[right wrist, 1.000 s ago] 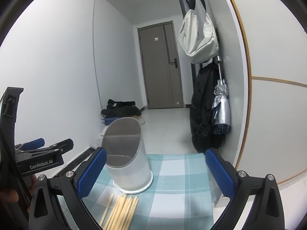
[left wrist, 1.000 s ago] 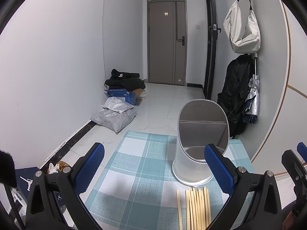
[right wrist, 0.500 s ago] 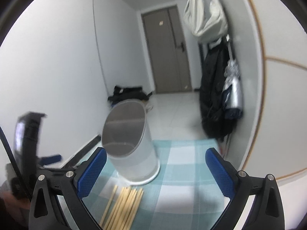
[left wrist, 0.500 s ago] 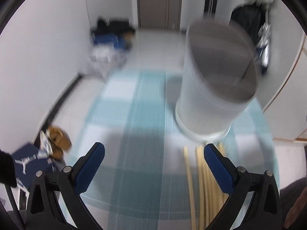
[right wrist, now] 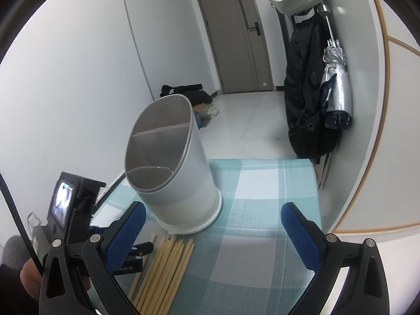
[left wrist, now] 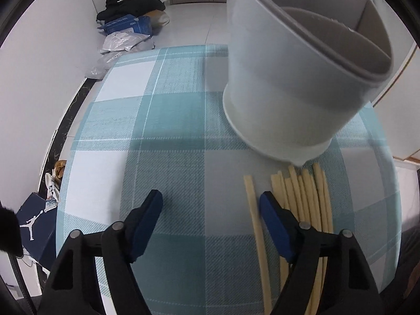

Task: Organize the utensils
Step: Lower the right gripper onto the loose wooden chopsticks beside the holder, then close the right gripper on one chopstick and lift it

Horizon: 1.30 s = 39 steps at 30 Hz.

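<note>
The table, covered in a teal-and-white checked cloth (left wrist: pixel 162 120), carried everything that mattered. On it stood the tall pale grey plastic utensil holder (right wrist: pixel 176 173), upright, its slanted mouth split into compartments, all of which looked empty. Just in front of its base lay the bundle of pale wooden chopsticks (left wrist: pixel 302 210), flat on the cloth and roughly parallel, one stick set a little apart on the left of the pile.

Compared with a second earlier, the left tool (left wrist: pixel 210 223) had tipped steeply downward and dropped close to the cloth, so the holder now loomed at the upper right of its view. Its blue-padded jaws had just been closing, yet they stood apart with only bare cloth between them; the right pad sat over the chopsticks' left edge. I judged this to be the approach for a first pick, with the aim still needing to shift toward the sticks.

The right tool (right wrist: pixel 215 231) hovered nearer the table edge, jaws wide apart and empty, facing the holder.
</note>
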Motion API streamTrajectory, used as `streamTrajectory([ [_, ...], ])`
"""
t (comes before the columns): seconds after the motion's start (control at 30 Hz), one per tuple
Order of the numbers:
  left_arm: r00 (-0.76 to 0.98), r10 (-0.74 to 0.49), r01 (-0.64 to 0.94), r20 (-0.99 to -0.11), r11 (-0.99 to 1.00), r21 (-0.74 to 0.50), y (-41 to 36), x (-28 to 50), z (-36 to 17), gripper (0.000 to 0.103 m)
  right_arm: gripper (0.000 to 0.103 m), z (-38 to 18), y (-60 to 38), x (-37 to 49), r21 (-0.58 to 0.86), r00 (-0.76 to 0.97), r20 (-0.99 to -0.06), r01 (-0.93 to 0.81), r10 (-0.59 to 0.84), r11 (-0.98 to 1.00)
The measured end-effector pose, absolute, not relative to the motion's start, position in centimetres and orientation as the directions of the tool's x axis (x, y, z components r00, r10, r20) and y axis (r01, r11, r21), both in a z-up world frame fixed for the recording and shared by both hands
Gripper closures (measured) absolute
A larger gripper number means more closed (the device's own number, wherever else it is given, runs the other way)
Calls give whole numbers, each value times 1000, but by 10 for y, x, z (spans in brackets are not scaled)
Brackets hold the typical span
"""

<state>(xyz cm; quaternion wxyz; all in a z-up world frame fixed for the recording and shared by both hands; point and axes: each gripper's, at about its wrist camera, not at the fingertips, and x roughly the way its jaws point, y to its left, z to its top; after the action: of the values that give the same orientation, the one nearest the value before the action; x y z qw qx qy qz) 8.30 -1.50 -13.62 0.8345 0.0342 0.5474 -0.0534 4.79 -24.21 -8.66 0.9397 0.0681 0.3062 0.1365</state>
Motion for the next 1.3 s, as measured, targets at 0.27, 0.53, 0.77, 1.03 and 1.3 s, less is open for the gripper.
streamTrajectory([
  [0.27,404,-98,159,-910,987,-36,-28,80,-131,89,0,-90,-247,56,255,741,-585,-215,328,943],
  [0.53,401,-167,87,-900,986,-144,-9,78,-123,100,16,-118,-250,69,371,604,-692,-173,396,912],
  [0.77,496,-225,57,-838,972,-228,5,56,-91,100,36,-149,-236,72,356,495,-787,-123,368,926],
  [1.03,610,-292,33,-737,938,-345,31,55,-62,100,43,-155,-196,65,177,479,-839,-206,257,962],
  [1.3,661,-318,37,-680,918,-394,45,51,-48,100,57,-168,-173,63,22,463,-873,-274,152,962],
])
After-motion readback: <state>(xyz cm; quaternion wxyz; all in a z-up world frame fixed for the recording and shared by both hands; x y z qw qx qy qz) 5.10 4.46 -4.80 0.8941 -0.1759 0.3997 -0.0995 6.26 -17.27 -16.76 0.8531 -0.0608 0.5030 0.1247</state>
